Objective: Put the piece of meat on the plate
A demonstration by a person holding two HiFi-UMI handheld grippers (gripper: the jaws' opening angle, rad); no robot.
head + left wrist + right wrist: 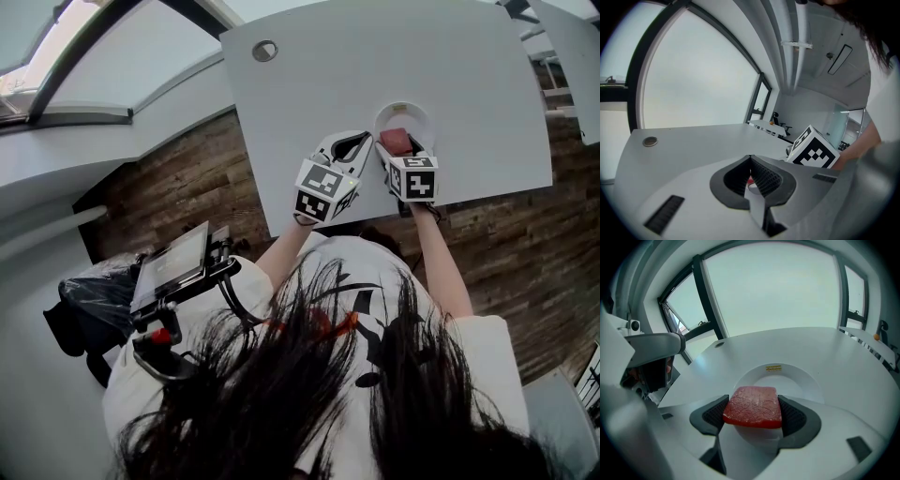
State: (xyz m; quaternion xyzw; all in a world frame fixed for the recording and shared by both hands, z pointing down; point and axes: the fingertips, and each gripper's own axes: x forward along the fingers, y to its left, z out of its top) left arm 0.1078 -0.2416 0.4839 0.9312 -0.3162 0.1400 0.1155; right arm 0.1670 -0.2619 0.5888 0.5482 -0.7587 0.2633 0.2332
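Over near rim of plate (811, 384), meat (753, 405) clamped in right hand-held gripper (753, 414)

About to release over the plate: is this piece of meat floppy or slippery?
Likely stiff: the piece of meat spans the jaws of the right gripper flat, no sag. Its textured top suggests little slip. Flat slab: unlikely to roll on the plate.

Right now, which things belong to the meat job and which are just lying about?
Job: meat, gripped in the right claw; plate.
Lying about: left claw, shut, empty; grommet in the table; screen off to the left.
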